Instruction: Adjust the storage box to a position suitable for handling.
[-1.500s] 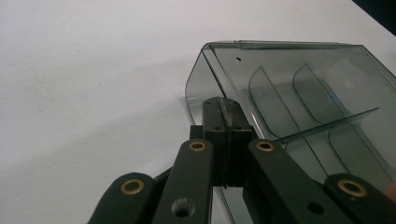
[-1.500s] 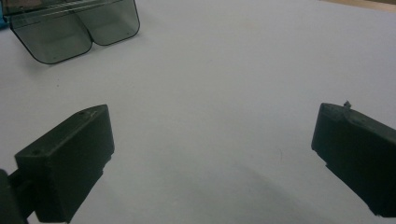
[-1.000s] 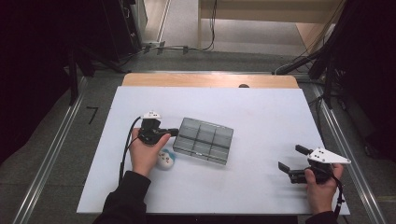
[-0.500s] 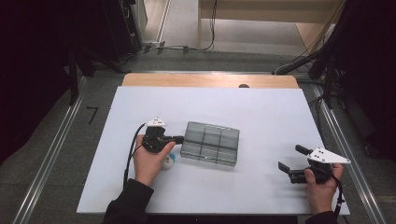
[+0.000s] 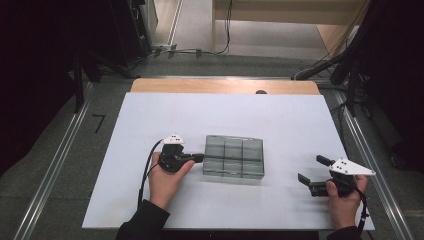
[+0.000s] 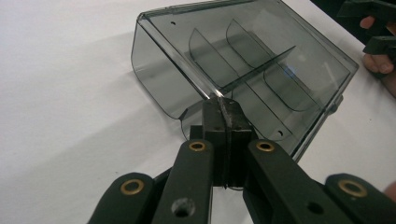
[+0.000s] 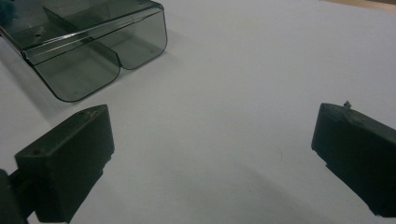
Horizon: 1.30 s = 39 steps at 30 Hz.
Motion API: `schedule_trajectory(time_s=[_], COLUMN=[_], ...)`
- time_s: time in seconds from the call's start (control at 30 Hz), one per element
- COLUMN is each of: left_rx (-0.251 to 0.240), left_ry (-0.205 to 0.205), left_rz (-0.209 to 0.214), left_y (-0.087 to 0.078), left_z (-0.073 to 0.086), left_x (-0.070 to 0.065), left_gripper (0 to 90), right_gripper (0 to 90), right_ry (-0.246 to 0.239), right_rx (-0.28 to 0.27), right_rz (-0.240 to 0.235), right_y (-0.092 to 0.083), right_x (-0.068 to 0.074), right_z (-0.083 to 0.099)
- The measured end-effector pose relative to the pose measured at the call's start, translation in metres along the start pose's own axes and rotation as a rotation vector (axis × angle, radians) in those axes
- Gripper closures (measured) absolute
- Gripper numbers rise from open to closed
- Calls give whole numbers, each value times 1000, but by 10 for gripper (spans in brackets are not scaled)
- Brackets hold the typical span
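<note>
A smoky transparent compartment box (image 5: 233,156) lies near the middle of the white table (image 5: 250,112), with dividers inside and nothing visible in it. My left gripper (image 5: 201,158) is at its left side, held level. In the left gripper view the jaws are closed together on the thin side wall of the box (image 6: 261,60), so the left gripper (image 6: 223,109) is shut on it. My right gripper (image 5: 311,170) stands open near the front right of the table, apart from the box. Its jaws are wide with only bare table between them (image 7: 210,154), and the box (image 7: 93,46) lies beyond.
A strip of wooden tabletop (image 5: 225,86) shows behind the white sheet. Metal rails (image 5: 55,165) run along the floor on both sides, and cables lie on the floor at the back. The other hand (image 6: 379,65) appears past the box in the left gripper view.
My left gripper has moved to the right and a little toward the front, taking the box with it and turning it square to the table edge. The right gripper has stayed put.
</note>
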<state>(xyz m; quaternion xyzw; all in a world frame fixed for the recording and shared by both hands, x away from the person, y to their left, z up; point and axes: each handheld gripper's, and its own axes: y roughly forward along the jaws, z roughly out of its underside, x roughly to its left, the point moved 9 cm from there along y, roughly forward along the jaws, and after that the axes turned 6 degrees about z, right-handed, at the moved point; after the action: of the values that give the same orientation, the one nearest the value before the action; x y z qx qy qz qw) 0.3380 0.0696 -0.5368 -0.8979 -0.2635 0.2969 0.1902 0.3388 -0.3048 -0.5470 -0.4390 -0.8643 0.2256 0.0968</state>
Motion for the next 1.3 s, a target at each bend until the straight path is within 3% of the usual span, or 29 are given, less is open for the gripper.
schedule_trajectory(time_s=[0.63,0.77,0.83,0.9,1.03,1.07,1.1,1.17,1.2,1.23,1.3], left_rx=[-20,-41,-48,-71,-120,-135,-146,-166,-178,-194,-214], left_ry=[1,7,29,33,77,84,89,90,90,93,96], left_rz=[46,54,30,12,-49,-65,-76,-92,-108,-129,-136], left_y=[15,14,11,7,-5,-7,-10,-14,-17,-19,-22], left_z=[7,6,6,3,-1,-2,-2,-2,-1,-1,-1], left_x=[-23,-24,-24,-22,-18,-18,-17,-16,-15,-14,-13], left_gripper=[898,897,893,784,675,583,583,439,439,336,263], right_gripper=[7,43,86,159,311,436,436,600,600,673,732], right_ry=[-6,43,40,46,87,104,104,125,125,120,103], right_rx=[4,-25,-14,-17,-10,17,17,45,45,65,77], right_rz=[-6,-58,-39,-34,-53,-53,-53,-71,-71,-74,-80], right_y=[-2,-1,3,6,17,25,25,37,37,45,52], right_x=[2,10,12,15,16,14,14,17,17,22,30], right_z=[-2,-14,-21,-28,-40,-43,-43,-44,-44,-42,-38])
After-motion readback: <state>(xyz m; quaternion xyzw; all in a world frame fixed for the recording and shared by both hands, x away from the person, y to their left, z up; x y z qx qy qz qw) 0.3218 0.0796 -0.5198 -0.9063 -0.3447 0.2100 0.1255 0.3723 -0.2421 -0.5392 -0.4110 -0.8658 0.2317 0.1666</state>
